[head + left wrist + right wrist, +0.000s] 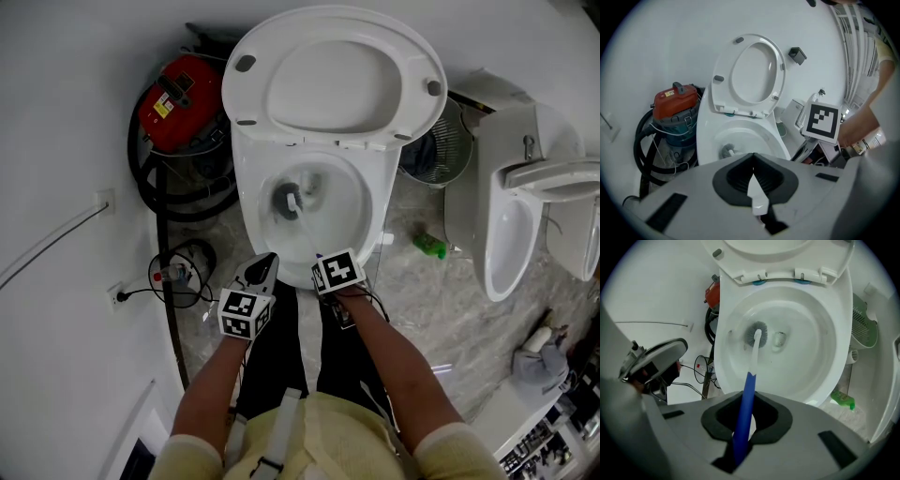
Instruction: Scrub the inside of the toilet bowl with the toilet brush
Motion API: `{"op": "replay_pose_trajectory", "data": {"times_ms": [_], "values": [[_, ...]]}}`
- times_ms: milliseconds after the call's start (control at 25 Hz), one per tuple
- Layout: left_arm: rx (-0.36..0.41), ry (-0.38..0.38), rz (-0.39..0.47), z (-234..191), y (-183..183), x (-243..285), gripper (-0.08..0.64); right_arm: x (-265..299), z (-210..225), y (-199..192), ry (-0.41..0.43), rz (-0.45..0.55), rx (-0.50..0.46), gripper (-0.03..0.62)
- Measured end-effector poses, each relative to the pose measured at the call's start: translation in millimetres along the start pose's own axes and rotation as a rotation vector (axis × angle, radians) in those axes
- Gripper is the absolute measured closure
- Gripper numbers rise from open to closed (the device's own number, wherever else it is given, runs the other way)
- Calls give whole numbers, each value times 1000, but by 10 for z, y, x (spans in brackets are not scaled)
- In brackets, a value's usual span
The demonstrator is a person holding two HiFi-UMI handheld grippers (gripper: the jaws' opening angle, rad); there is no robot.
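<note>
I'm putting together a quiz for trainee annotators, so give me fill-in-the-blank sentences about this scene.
The right gripper is shut on a brush with a ___ handle.
The brush's head sits in the ___ of the toilet.
The bottle on the floor is ___.
The vacuum beside the toilet has a ___ top.
Missing words: blue; bowl; green; red.

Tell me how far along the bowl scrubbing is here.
Done: the lid is up. In hand: the right claw is shut on the toilet brush, its head low in the bowl near the drain. The left claw is shut, empty. Left: more scrubbing, probably; how much is clean cannot be told.
</note>
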State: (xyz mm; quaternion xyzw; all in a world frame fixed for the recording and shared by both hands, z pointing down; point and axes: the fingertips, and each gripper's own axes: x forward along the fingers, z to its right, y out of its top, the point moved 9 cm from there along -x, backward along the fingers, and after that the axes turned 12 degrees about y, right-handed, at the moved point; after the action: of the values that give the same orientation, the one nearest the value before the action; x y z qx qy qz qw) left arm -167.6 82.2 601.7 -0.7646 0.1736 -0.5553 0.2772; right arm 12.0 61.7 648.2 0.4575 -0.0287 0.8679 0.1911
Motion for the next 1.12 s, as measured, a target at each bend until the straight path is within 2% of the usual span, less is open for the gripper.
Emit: {"op": "replay_pose_trajectory", "data": {"times_ms": [320, 560, 760, 1120], "values": [[10, 10, 0, -38, 34, 1, 549, -127, -24, 107, -51, 68, -45, 541], [25, 15, 3, 13, 76, -15, 548, -190, 31, 178, -83, 54, -72, 541], [43, 3, 6, 45, 115, -9, 548, -319, 186, 192, -115, 86, -33, 541], [60, -3, 6, 124, 139, -85, 548, -626, 519, -14, -192, 119, 54, 543]]}}
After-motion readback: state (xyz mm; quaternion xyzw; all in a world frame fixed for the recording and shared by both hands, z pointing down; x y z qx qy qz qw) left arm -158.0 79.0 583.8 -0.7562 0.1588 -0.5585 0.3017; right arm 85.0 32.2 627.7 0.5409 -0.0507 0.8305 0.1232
